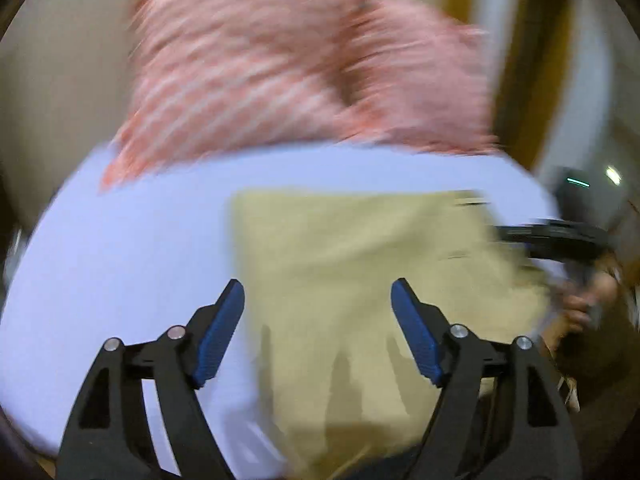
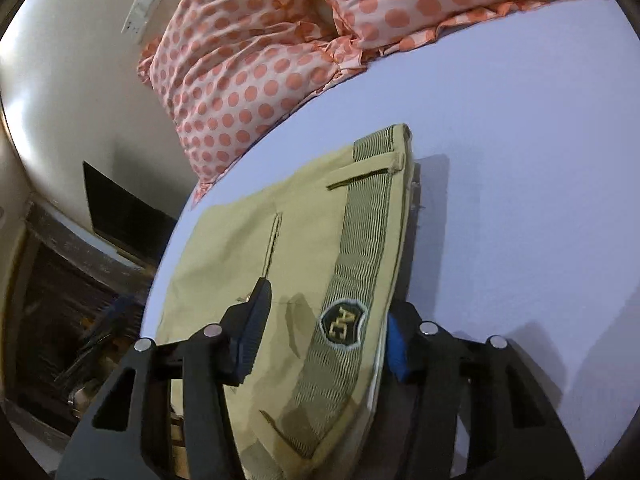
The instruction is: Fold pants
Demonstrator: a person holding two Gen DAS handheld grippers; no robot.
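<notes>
Khaki pants [image 2: 304, 264] lie folded into a flat rectangle on a lavender bed sheet [image 2: 520, 200], waistband with an "AC" badge [image 2: 342, 324] facing the right wrist camera. My right gripper [image 2: 324, 320] straddles the waistband edge, one finger above the cloth and the blue pad [image 2: 396, 340] beside the folded edge, jaws apart. In the blurred left wrist view the pants [image 1: 360, 280] lie ahead. My left gripper [image 1: 318, 304] is open and empty above their near edge. The right gripper [image 1: 560, 236] shows at the pants' right side.
Pink polka-dot pillows [image 2: 260, 60] lie at the head of the bed, also in the left view [image 1: 300, 60]. A dark screen [image 2: 120, 212] and a low shelf stand beside the bed on the left. A cream wall [image 2: 60, 80] with a switch plate is behind.
</notes>
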